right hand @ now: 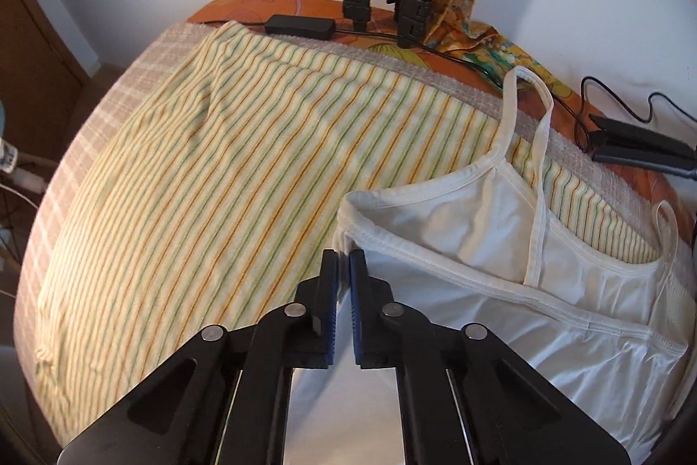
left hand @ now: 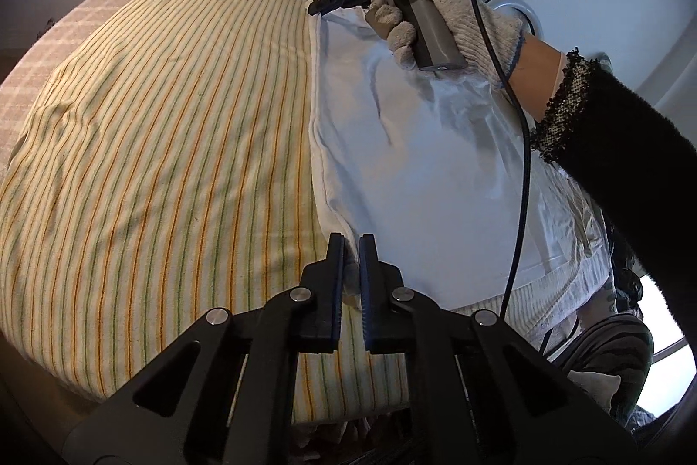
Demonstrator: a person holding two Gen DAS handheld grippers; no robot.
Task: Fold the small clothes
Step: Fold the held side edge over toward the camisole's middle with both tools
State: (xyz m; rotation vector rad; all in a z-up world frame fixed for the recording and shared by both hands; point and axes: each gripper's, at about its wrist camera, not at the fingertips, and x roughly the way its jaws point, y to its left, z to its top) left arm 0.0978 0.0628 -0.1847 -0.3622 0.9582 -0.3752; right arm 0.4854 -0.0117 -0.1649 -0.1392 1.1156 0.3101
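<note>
Fig.: my left gripper [left hand: 353, 247] & right gripper [right hand: 344, 262] each pinch one end of the white camisole [right hand: 501, 247] edge, garment lying to their right w/ long axis running between them over the striped towel [left hand: 174, 160].

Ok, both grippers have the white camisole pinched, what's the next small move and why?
Probably carry the left gripper and right gripper together across the camisole. Both pinch one long edge, and it lies flat on the striped towel, not yet folded.
</note>
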